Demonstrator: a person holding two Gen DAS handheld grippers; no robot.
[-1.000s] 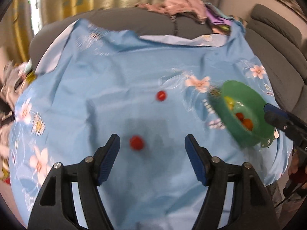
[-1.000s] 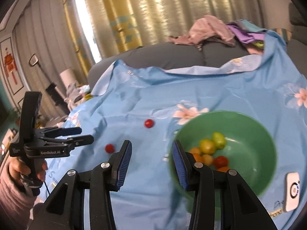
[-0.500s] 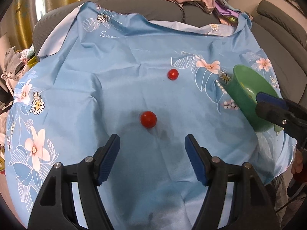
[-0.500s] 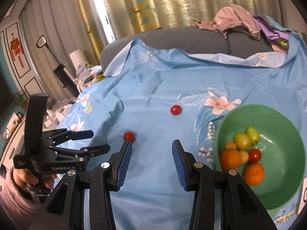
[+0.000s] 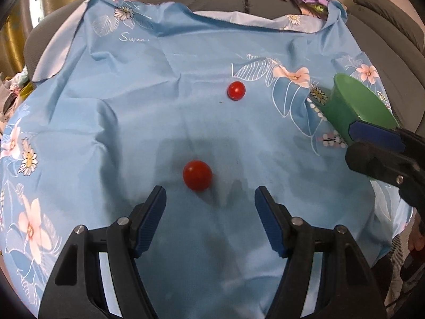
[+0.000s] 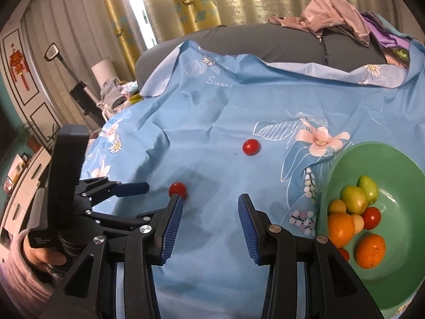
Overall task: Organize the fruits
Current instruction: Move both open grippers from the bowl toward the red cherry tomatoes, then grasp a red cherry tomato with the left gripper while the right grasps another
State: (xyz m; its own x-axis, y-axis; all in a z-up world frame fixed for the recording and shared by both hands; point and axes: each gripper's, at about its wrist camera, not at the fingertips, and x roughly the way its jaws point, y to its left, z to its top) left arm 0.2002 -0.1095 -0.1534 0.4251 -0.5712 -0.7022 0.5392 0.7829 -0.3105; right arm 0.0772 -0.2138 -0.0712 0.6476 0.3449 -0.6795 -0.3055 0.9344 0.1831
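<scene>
I had brought my left gripper (image 5: 209, 207) down near the closest small round red tomato (image 5: 197, 175), its jaws closing around nothing, while my right gripper (image 6: 209, 212) stayed apart and empty beside the green plastic bowl (image 6: 398, 164), with 2 tomatoes left.

L gripper (image 5: 210, 198) dropped closer to near tomato (image 5: 197, 175), jaws closing a bit; R gripper (image 6: 209, 207) slid off bowl (image 6: 398, 159).

Blue floral cloth (image 5: 132, 122) covers surface. Near tomato (image 5: 197, 175) just ahead of left gripper (image 5: 209, 202); far tomato (image 5: 236, 90) beyond, w/ green bowl (image 6: 393, 287) right of right gripper (image 6: 209, 210).
</scene>
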